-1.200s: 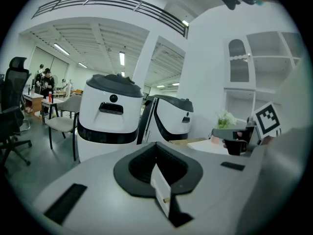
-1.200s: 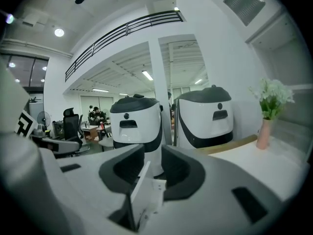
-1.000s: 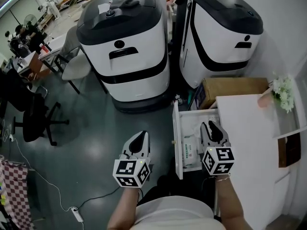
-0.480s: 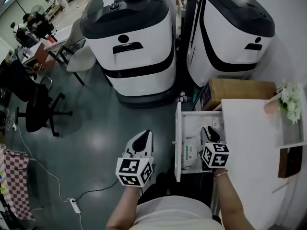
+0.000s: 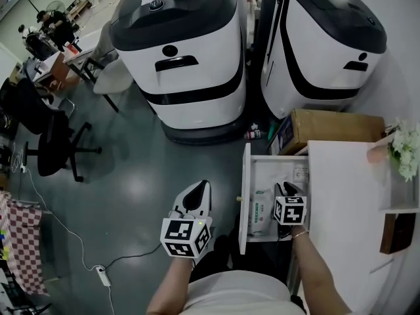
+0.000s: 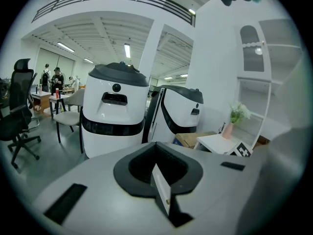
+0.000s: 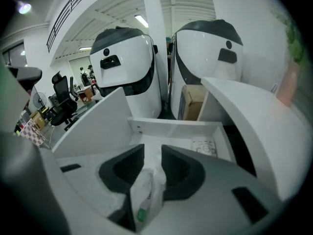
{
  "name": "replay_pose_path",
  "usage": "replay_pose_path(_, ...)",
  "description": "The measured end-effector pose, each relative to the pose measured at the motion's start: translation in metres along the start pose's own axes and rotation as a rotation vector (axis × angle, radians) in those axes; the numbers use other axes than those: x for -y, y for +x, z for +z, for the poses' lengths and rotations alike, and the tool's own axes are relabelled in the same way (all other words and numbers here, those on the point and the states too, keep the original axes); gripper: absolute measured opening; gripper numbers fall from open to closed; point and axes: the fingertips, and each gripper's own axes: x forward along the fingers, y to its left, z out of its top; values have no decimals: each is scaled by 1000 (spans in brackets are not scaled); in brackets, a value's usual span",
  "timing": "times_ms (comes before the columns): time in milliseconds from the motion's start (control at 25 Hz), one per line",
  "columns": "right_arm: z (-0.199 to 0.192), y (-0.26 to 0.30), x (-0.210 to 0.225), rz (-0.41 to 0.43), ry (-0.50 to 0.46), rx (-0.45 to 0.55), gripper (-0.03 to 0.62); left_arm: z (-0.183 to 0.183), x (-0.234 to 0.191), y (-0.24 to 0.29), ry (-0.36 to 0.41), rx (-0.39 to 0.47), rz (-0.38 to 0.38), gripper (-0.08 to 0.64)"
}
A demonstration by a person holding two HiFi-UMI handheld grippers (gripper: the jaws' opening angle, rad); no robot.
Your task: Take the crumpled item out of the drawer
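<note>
The white drawer (image 5: 245,195) stands pulled out from under the white tabletop (image 5: 348,202). My right gripper (image 5: 287,190) is down inside it. In the right gripper view, a crumpled white plastic item (image 7: 145,192) with a green spot sits pinched between the jaws of the right gripper (image 7: 152,151), which are closed in on it. In the head view, white crumpled packaging (image 5: 260,209) lies on the drawer floor just left of that gripper. My left gripper (image 5: 199,190) hangs over the grey floor left of the drawer, and in its own view the left gripper (image 6: 156,148) is shut and holds nothing.
A small printed packet (image 7: 203,147) lies at the drawer's far end. Two large white-and-black machines (image 5: 187,58) (image 5: 328,51) stand beyond, with a cardboard box (image 5: 331,126) beside the drawer. Flowers (image 5: 407,153) stand on the tabletop. An office chair (image 5: 52,143) and a floor cable (image 5: 102,277) are at the left.
My right gripper has gone down and forward into the drawer and now looks smaller in the head view. The left gripper has barely moved.
</note>
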Motion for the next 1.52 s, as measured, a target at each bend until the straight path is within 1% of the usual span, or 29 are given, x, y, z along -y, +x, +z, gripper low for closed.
replay_pose_path(120,-13,14,7,-8,3,-49,95,-2,-3,4,3,-10,13,-6)
replay_pose_path(320,-37,34,13,-30,-58,-157,95,-6,-7,9,-13,-29,29,-6)
replay_pose_path(600,-53,57,15,-31,-121,-251,95,-15,-12,15,-21,-54,46,-6)
replay_pose_path(880,-59,72,22,-54,-173,-300,95,-23,-12,20,-24,-81,52,-6)
replay_pose_path(1120,-71,82,23,-67,-249,-354,95,-25,-14,25,-24,-94,56,-6)
replay_pose_path(1520,-73,86,25,-98,-272,-361,89,-31,-20,24,-33,-115,67,-6)
